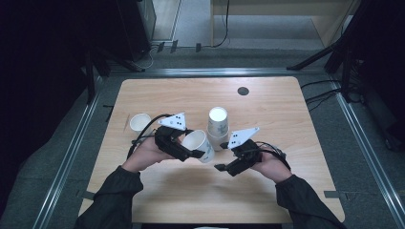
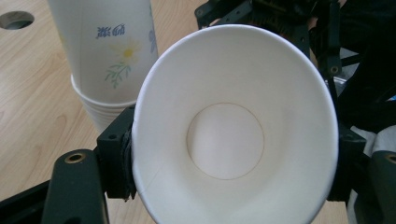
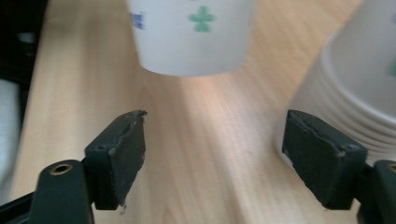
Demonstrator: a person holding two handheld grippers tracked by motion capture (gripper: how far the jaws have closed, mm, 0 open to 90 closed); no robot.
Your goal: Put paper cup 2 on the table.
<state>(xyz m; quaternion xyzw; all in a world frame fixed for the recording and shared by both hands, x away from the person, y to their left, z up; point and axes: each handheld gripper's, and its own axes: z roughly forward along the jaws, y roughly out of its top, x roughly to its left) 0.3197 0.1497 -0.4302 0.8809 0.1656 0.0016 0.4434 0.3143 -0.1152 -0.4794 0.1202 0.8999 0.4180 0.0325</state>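
Crowding is the risk on the light wooden table (image 1: 157, 186): the stack of white flower-printed paper cups (image 1: 218, 128) stands at centre, and the single white paper cup (image 1: 199, 145), tilted, sits just at its 8 o'clock, pinched by the left gripper (image 1: 192, 153). Squeezing harder could crumple it (thin wall). Right gripper (image 1: 222, 167), jaws spread and empty, could bump the stack.

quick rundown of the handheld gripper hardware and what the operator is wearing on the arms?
Left gripper and right gripper: black angular frames, each topped by a pale grey three-cornered plate with dark dots. Black cables trail from them. In the right gripper view, the flat black jaw pads look worn at the edges, with brass-coloured eyelets behind them. The person wears dark long sleeves.
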